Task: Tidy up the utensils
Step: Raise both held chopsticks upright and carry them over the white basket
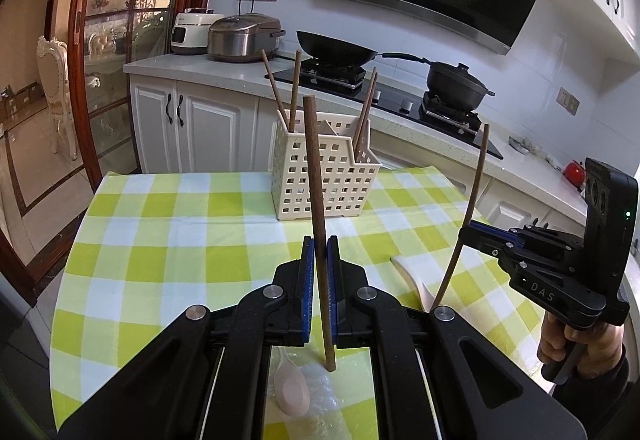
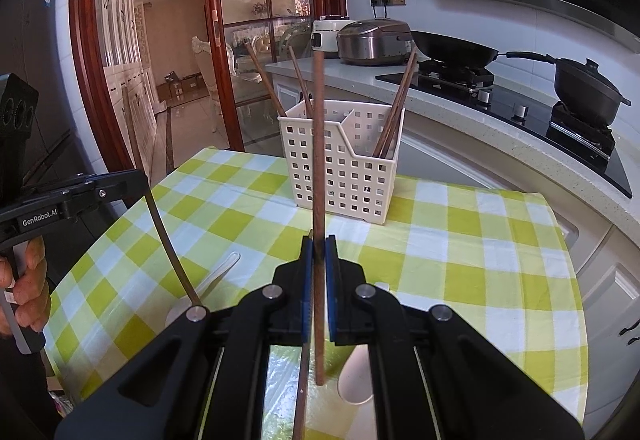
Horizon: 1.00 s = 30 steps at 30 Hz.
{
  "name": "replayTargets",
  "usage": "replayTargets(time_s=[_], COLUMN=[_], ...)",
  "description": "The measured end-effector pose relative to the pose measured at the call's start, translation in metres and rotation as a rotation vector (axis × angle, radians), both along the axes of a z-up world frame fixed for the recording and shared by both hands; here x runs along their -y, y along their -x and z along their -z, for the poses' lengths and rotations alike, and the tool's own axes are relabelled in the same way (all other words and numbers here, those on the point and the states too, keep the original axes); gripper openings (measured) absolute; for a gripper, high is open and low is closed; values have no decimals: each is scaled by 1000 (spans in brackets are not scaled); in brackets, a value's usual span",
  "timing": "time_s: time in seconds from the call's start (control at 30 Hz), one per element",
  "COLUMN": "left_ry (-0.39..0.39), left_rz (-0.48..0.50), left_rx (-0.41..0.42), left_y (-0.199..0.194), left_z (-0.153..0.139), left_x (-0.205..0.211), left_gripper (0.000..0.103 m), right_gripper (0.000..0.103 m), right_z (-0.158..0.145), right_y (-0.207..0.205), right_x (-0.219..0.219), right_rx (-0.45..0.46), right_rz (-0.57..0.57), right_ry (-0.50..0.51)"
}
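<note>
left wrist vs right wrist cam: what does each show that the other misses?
Left wrist only: a red object on the counter and the right gripper side-on, shut on a chopstick. Right wrist only: the fridge and the left gripper side-on. Both: the basket with chopsticks in it, the checked cloth, spoons lying on it, the wok and pot.

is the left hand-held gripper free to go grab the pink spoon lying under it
Probably not yet: the left hand-held gripper is shut on a chopstick. The pink spoon lies uncovered on the tablecloth, so only the chopstick hinders.
</note>
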<state>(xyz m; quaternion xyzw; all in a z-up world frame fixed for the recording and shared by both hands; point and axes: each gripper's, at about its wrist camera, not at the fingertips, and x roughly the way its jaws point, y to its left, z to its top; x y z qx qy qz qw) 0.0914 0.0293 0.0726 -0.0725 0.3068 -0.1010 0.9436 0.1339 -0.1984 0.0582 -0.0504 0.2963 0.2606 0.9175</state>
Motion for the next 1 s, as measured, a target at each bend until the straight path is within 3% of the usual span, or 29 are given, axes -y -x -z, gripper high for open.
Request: replayTargets(time_s=[0.53, 1.0], left_ry=[29, 70], left_rz=[21, 28], left_rx=[10, 38], left_y=[-9, -64], left_z=[-15, -77], left_x=[-2, -25], left_gripper=[4, 4], right_gripper=[6, 6], right_z=[-20, -77], right_y=[-4, -48], right_x=[2, 3], right_rx=[16, 74], right_rz=[-1, 40], right_ry=[-46, -64])
